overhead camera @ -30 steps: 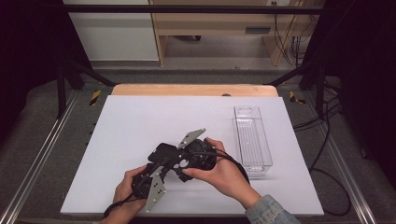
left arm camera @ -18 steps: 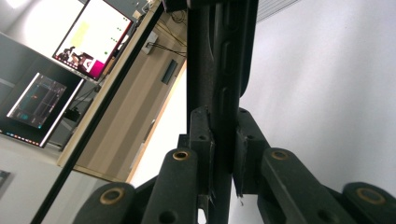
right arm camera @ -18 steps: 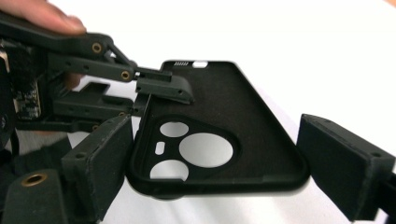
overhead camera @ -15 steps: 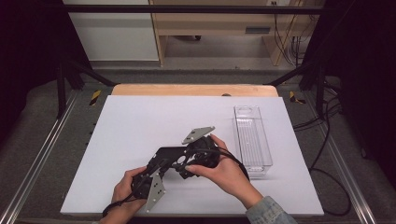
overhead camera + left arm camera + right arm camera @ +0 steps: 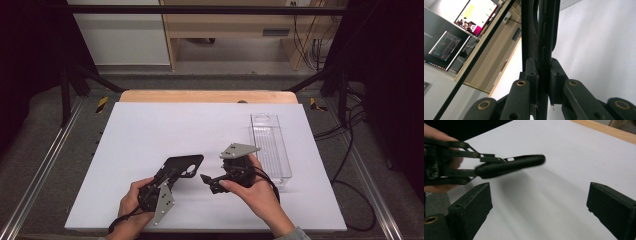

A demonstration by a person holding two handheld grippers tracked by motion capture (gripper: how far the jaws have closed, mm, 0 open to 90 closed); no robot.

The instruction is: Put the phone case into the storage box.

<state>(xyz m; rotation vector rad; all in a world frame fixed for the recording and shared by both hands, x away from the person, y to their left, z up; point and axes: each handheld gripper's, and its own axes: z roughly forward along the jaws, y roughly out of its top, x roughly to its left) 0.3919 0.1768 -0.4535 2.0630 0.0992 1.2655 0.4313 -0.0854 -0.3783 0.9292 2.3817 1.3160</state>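
Black and flat, the phone case (image 5: 182, 165) was pinched by its edge in the left claw (image 5: 167, 176), held up just over the white worktop (image 5: 150, 130). Beside it, the right claw (image 5: 206, 180) gaped wide with nothing inside. Farther off sat a clear tray (image 5: 270, 142).

Matt black plastic phone case (image 5: 181, 166), clear plastic tray (image 5: 270, 145)

Bare white table (image 5: 150, 130) lies open ahead; the clear tray (image 5: 270, 142) blocks the right.
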